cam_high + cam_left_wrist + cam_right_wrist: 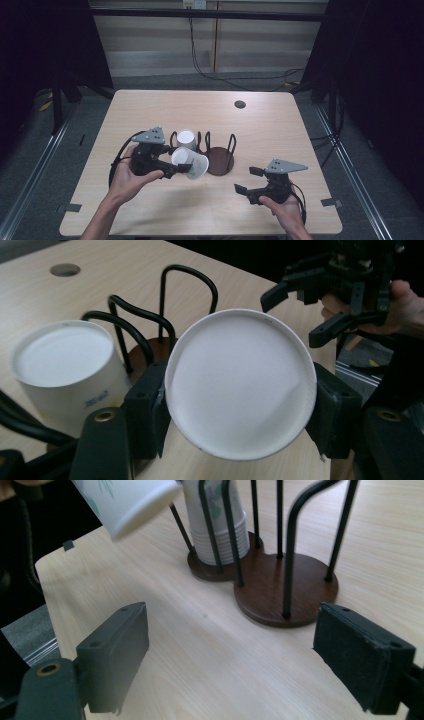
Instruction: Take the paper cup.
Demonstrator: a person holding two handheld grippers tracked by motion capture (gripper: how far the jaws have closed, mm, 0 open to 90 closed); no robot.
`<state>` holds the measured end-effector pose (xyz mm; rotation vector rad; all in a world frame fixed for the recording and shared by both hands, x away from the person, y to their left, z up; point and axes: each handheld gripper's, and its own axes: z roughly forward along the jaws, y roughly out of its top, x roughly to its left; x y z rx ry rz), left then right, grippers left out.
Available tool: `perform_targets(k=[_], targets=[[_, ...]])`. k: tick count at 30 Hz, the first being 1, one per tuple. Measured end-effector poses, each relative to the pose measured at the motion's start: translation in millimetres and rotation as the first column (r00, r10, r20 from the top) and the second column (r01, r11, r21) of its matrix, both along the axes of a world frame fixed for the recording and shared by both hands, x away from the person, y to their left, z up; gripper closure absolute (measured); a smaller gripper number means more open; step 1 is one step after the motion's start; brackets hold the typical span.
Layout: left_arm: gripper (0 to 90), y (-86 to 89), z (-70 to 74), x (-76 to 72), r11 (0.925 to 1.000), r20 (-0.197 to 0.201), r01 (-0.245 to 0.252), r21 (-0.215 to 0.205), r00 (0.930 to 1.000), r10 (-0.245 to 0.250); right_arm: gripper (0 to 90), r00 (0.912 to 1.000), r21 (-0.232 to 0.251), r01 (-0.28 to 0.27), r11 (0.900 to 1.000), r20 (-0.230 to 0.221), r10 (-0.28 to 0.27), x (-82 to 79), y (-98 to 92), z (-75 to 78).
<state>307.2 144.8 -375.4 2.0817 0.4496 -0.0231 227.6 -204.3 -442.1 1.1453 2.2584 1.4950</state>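
My left gripper is shut on a white paper cup, held tilted on its side just above the table. In the left gripper view the cup's round white base faces the camera with a black pad on each side. Behind it stands a black wire cup rack on brown round bases, with an upside-down stack of paper cups in its left bay. Its right bay holds nothing. My right gripper is open near the table's front right, nothing between its pads.
The light wooden table has a dark round hole at the back right. Grey tape tabs mark its front corners. Cables lie on the floor behind the table, and dark curtains hang on both sides.
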Motion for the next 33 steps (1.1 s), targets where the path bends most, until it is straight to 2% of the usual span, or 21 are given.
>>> perform_targets(k=[1,3,9,17,20,28,33], targets=[[36.3,-3.4,-2.0,-1.4,0.9997,0.011,0.004,0.024,0.9999,-0.004,14.2,1.0,0.0,-0.006,1.0,0.002,0.006,1.0,2.0,1.1],[36.3,-7.2,-5.8,-2.7,0.9998,0.004,0.021,0.006,0.9998,-0.021,13.6,0.9993,0.008,-0.036,0.999,0.014,0.036,3.0,8.6,4.1],[36.4,-18.0,-14.0,-4.1,0.9985,0.008,0.046,0.029,0.9989,-0.046,13.7,0.994,0.011,-0.104,0.995,0.036,0.103,11.2,32.2,13.8],[36.4,-18.3,-10.1,-8.5,0.9975,-0.012,0.07,-0.009,0.9974,-0.071,13.6,0.9824,0.033,-0.181,0.983,0.052,0.179,17.7,57.8,14.2],[36.4,-17.0,-10.3,-8.6,0.9974,-0.024,0.066,-0.027,0.9975,-0.067,13.5,0.9758,0.055,-0.215,0.975,0.053,0.212,18.2,63.7,10.7],[36.6,-18.3,-10.7,-11.5,0.995,-0.053,0.091,-0.041,0.9942,-0.093,13.4,0.9659,0.062,-0.252,0.966,0.077,0.247,20.4,67.6,5.3],[36.7,-20.9,-11.9,-12.4,0.9928,-0.07,0.114,-0.036,0.9907,-0.116,13.4,0.9604,0.065,-0.271,0.96,0.085,0.265,20.1,69.6,3.1]])
